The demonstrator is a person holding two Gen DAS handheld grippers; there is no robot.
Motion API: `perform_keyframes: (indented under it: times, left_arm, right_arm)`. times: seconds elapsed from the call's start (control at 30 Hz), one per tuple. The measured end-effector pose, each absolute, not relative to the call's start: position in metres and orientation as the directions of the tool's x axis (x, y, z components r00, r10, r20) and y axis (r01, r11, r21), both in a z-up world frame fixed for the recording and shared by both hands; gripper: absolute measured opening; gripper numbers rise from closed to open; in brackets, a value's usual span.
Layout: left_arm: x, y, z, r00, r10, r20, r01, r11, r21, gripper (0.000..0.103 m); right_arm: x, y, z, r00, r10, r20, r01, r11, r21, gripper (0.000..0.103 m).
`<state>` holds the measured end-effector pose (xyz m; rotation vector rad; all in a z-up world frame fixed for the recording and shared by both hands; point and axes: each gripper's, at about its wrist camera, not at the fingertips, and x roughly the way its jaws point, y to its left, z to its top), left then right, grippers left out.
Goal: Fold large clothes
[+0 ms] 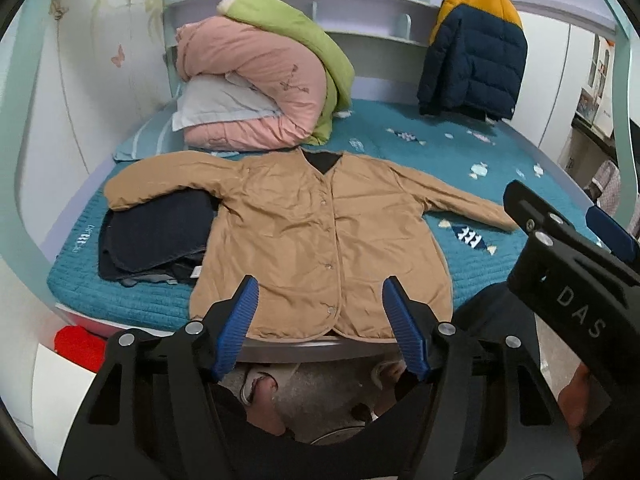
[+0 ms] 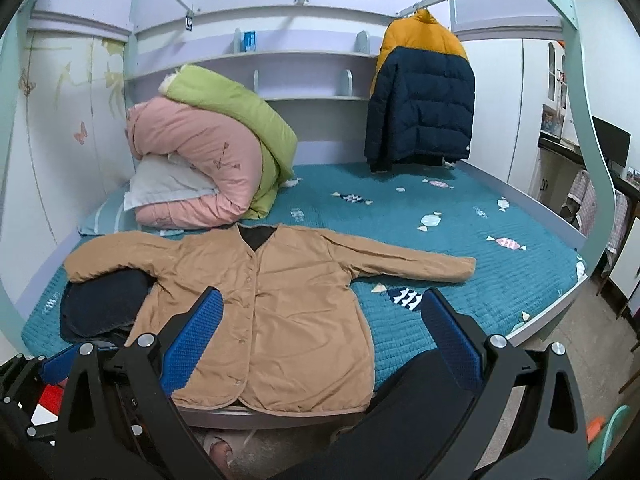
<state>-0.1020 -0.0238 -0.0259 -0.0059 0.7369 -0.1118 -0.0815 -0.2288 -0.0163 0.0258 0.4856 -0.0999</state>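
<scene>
A tan button-front jacket [image 1: 316,240] lies spread flat on the teal bed [image 2: 460,300], its left sleeve over what looks like folded dark clothing [image 1: 156,236]. The left gripper [image 1: 320,304] and right gripper [image 2: 320,340] hover released, jaws empty. Only the right wrist view shows the whole right sleeve.

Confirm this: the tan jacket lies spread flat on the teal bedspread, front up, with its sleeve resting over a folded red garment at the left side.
One detail is wrong: the folded garment under the tan jacket's sleeve is dark navy, not red. Both wrist views show it. The rest stands: the jacket lies spread front up on the teal bedspread, that sleeve draped over the folded pile at the left.
</scene>
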Motion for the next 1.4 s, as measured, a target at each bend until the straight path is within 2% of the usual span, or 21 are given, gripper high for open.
perform_keyframes:
  times: [0.1,0.27,0.3,0.53,0.63,0.77,0.83,0.97,1.07,1.17,1.33,1.4]
  left_arm:
    - [-0.107,-0.026,-0.01,0.761,-0.092,-0.642,0.095,0.995,-0.03,0.078]
    - [-0.096,-0.029,0.019,0.788,-0.091,-0.608,0.115,0.993,0.0,0.084]
    - [-0.094,-0.029,0.023,0.792,-0.097,-0.603,0.12,0.993,-0.002,0.09]
    - [-0.063,-0.023,0.052,0.844,-0.074,-0.531,0.1,0.995,0.022,0.096]
    - [-0.049,-0.019,0.059,0.851,-0.113,-0.514,0.13,0.991,-0.002,0.096]
    - [-0.031,-0.015,0.056,0.833,-0.131,-0.538,0.142,0.99,-0.021,0.096]
    - [-0.022,-0.017,0.049,0.815,-0.102,-0.571,0.128,0.992,0.006,0.097]
    - [-0.008,-0.016,0.034,0.773,-0.034,-0.633,0.079,0.996,0.043,0.097]
    - [-0.004,-0.015,0.024,0.743,-0.04,-0.668,0.079,0.996,0.028,0.097]
    - [-0.006,-0.018,0.023,0.75,-0.044,-0.66,0.085,0.996,0.03,0.097]
    - [0.0,-0.016,0.026,0.743,-0.085,-0.664,0.109,0.994,-0.006,0.097]
    - [0.006,-0.015,0.028,0.74,-0.083,-0.668,0.103,0.995,-0.009,0.097]
  right_arm:
    - [-0.087,-0.229,-0.005,0.887,-0.118,-0.447,0.119,0.993,-0.026,0.096]
    - [-0.078,-0.231,0.012,0.883,-0.099,-0.458,0.121,0.993,0.018,0.096]
    - [-0.073,-0.232,0.017,0.882,-0.092,-0.463,0.12,0.992,0.033,0.096]
    - [-0.056,-0.225,0.038,0.895,-0.132,-0.426,0.165,0.985,0.043,0.096]
    - [-0.044,-0.224,0.043,0.897,-0.12,-0.424,0.165,0.984,0.069,0.096]
    - [-0.036,-0.219,0.042,0.895,-0.132,-0.427,0.17,0.984,0.052,0.096]
    - [-0.033,-0.219,0.034,0.886,-0.126,-0.446,0.169,0.984,0.057,0.096]
    - [-0.03,-0.222,0.022,0.871,-0.066,-0.488,0.132,0.986,0.103,0.096]
    - [-0.03,-0.227,0.013,0.863,0.021,-0.505,0.078,0.982,0.174,0.096]
    - [-0.034,-0.229,0.013,0.871,0.058,-0.488,0.056,0.975,0.217,0.096]
    - [-0.032,-0.222,0.024,0.883,-0.035,-0.467,0.104,0.987,0.123,0.096]
    - [-0.027,-0.219,0.03,0.886,-0.114,-0.449,0.147,0.988,0.038,0.096]
